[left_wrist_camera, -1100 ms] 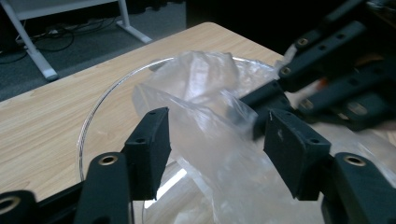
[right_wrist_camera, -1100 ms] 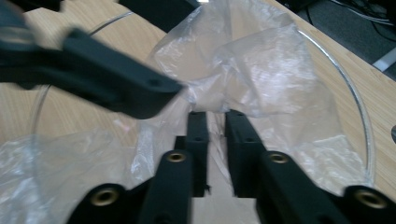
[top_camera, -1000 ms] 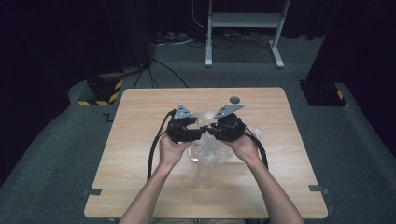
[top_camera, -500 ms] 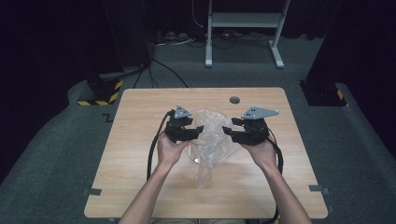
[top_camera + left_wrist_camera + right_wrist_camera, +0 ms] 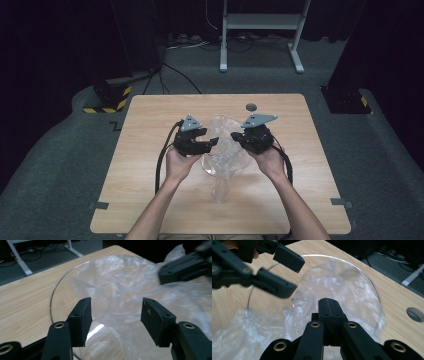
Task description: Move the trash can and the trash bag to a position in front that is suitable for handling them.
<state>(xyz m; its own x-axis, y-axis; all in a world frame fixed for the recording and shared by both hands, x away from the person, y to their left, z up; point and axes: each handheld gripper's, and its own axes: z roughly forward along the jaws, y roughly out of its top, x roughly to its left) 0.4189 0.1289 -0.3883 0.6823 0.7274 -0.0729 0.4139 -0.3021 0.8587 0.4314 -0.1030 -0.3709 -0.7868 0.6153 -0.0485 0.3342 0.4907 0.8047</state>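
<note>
The right gripper [image 5: 328, 305] has just snapped shut, maybe pinching the clear bag [image 5: 224, 160] in the glass bowl [image 5: 53, 296]. The left gripper [image 5: 116, 315] gapes empty. Next: grab the bag's left side.

Both forearms reach in from the near edge, hands level and turned toward each other. The left tongs [image 5: 212, 142] stand partly open, pads apart. The right tongs [image 5: 236, 136] have just closed, their jaws pressed flat together, well apart from the left
</note>
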